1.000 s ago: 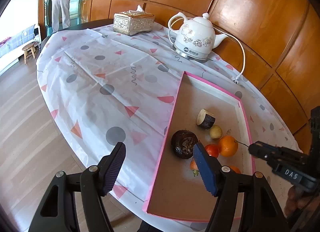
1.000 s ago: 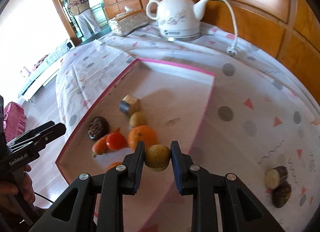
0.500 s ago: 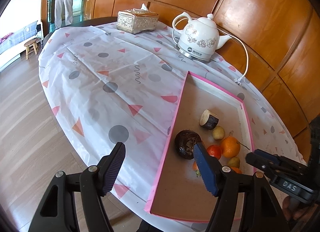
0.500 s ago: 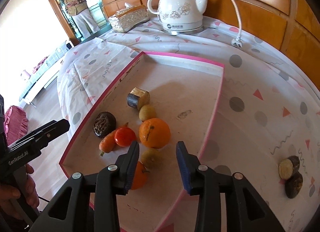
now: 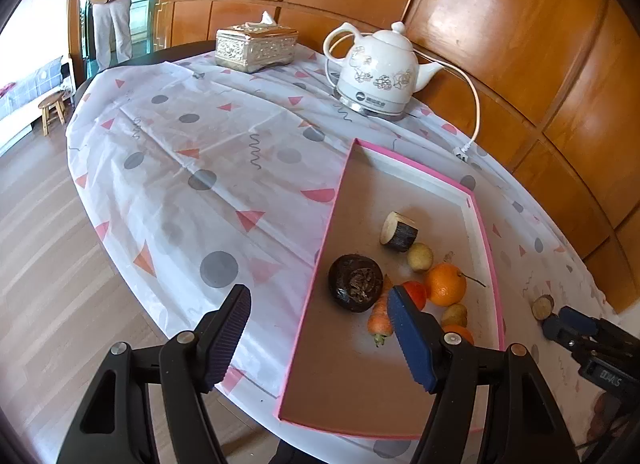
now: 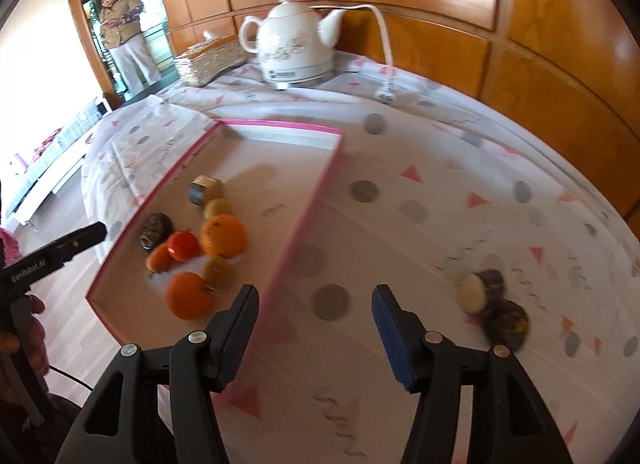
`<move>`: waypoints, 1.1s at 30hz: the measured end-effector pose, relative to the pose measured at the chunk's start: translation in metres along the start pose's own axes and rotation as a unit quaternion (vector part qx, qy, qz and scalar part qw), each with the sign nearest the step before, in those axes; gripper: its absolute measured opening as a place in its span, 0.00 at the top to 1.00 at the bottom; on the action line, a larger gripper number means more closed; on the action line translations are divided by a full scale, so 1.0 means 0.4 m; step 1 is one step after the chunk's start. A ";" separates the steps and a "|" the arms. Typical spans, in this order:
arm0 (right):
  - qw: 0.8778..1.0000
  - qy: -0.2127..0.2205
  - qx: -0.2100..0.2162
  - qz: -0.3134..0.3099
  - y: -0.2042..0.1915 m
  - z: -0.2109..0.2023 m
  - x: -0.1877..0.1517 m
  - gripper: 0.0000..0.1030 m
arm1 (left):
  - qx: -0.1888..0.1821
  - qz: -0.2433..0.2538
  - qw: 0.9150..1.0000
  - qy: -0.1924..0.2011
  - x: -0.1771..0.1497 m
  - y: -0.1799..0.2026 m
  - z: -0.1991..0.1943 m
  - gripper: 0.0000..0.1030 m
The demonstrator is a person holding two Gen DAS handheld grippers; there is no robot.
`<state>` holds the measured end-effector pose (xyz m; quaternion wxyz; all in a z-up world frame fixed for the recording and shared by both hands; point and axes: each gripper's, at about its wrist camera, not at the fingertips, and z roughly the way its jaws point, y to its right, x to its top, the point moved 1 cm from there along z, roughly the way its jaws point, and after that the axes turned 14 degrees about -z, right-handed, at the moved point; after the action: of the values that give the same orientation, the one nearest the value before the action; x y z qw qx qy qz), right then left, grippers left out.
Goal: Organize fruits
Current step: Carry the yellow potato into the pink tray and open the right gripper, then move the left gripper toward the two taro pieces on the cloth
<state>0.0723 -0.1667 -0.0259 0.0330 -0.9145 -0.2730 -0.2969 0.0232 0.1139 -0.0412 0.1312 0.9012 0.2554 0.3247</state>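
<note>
A: What holds the fruit?

B: A shallow cardboard tray (image 6: 308, 200) with a pink rim and matte beige floor, on a thin glossy tablecloth (image 5: 192, 168) printed with grey dots and pink triangles. Inside sit a smooth round orange (image 6: 223, 235), a second orange (image 6: 189, 301), a glossy red tomato (image 6: 183, 245), a tapered carrot (image 5: 380, 318), a wrinkled dark round fruit (image 5: 355, 282), two small dull yellow-green fruits and a dark-skinned cut piece with a pale flat face.

A: And the grippers?

B: The right gripper (image 6: 314, 318) has just been opening; its ribbed blue pads stand apart with nothing between them, over bare cloth beside the tray. The left gripper (image 5: 318, 328) is also spread and empty, straddling the tray's near rim.

A: Anything outside the tray?

B: Two blurred dark pieces (image 6: 490, 302), one showing a pale cut face, lie on the cloth to the right. A white ceramic kettle (image 5: 376, 76) stands behind.
</note>
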 end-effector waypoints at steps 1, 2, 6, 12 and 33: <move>1.000 -0.001 -0.007 0.003 0.012 -0.007 -0.009 0.42 | -0.001 0.002 1.000 0.000 -0.001 0.003 -0.001 0.31; 1.000 -0.002 -0.012 0.005 0.022 -0.013 -0.016 0.42 | -0.001 0.003 1.000 -0.001 -0.002 0.005 -0.001 0.31; 0.999 -0.006 -0.036 0.022 0.077 -0.043 -0.050 0.42 | -0.002 0.009 1.000 -0.001 -0.006 0.015 -0.003 0.31; 0.995 -0.012 -0.078 0.056 0.180 -0.096 -0.105 0.42 | -0.004 0.020 1.000 -0.004 -0.013 0.032 -0.004 0.31; 0.941 -0.045 -0.246 0.228 0.558 -0.298 -0.377 0.42 | -0.019 0.082 0.996 -0.020 -0.054 0.144 0.006 0.31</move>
<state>0.0238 -0.4551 0.0102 -0.1381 -0.9442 0.0234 -0.2981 0.0321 0.0541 -0.0309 0.1263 0.9228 0.1721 0.3207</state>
